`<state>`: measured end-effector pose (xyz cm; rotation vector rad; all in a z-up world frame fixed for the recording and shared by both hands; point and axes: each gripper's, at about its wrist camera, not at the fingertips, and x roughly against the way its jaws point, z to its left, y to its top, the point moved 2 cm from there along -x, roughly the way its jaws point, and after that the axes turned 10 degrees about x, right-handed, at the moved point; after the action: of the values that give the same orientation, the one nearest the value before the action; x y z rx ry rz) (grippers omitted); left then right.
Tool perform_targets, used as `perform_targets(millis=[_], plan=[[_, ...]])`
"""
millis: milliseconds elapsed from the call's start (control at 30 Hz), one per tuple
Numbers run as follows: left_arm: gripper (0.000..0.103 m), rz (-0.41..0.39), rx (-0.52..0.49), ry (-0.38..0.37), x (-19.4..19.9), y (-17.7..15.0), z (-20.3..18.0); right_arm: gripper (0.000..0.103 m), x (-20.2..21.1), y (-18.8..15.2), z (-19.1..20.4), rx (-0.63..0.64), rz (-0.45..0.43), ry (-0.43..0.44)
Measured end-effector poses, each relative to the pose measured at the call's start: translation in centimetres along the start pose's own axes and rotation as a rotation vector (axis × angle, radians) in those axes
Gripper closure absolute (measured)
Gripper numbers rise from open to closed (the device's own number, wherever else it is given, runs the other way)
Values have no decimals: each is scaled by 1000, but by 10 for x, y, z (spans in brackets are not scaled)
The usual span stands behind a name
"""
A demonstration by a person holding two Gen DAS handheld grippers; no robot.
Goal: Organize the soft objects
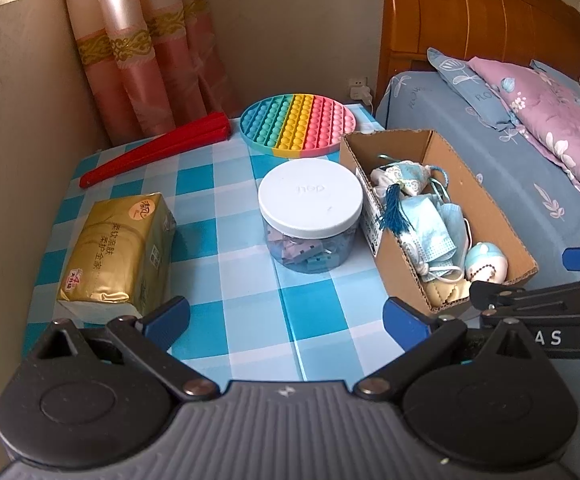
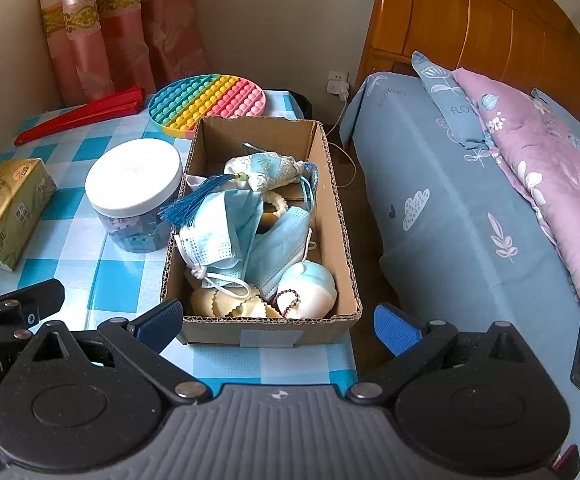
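Note:
A cardboard box [image 2: 332, 200] [image 1: 490, 208] stands at the right edge of the checked table [image 1: 233, 280]. It holds blue face masks [image 2: 225, 224], an embroidered sachet with a blue tassel [image 2: 269, 170], a round blue-and-white plush keychain [image 2: 310, 286] and a cream soft piece [image 2: 225, 302]. My left gripper [image 1: 285, 318] is open and empty above the table's front, before a clear jar. My right gripper [image 2: 277, 322] is open and empty, just in front of the box's near wall.
A clear jar with a white lid [image 1: 310, 200], a gold tissue pack [image 1: 117, 248], a round rainbow pop-it mat [image 1: 298, 124] and a red folded fan [image 1: 153, 148] lie on the table. A bed [image 2: 470, 208] with pillows stands right; curtains hang behind.

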<state>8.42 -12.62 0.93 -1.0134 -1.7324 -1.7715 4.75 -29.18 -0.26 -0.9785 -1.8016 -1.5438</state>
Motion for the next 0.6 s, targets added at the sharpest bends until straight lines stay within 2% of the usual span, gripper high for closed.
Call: perform_targets(millis=[600], plan=[[1, 1, 9, -3, 1, 0, 0, 0, 4, 1, -1, 0, -12, -12]])
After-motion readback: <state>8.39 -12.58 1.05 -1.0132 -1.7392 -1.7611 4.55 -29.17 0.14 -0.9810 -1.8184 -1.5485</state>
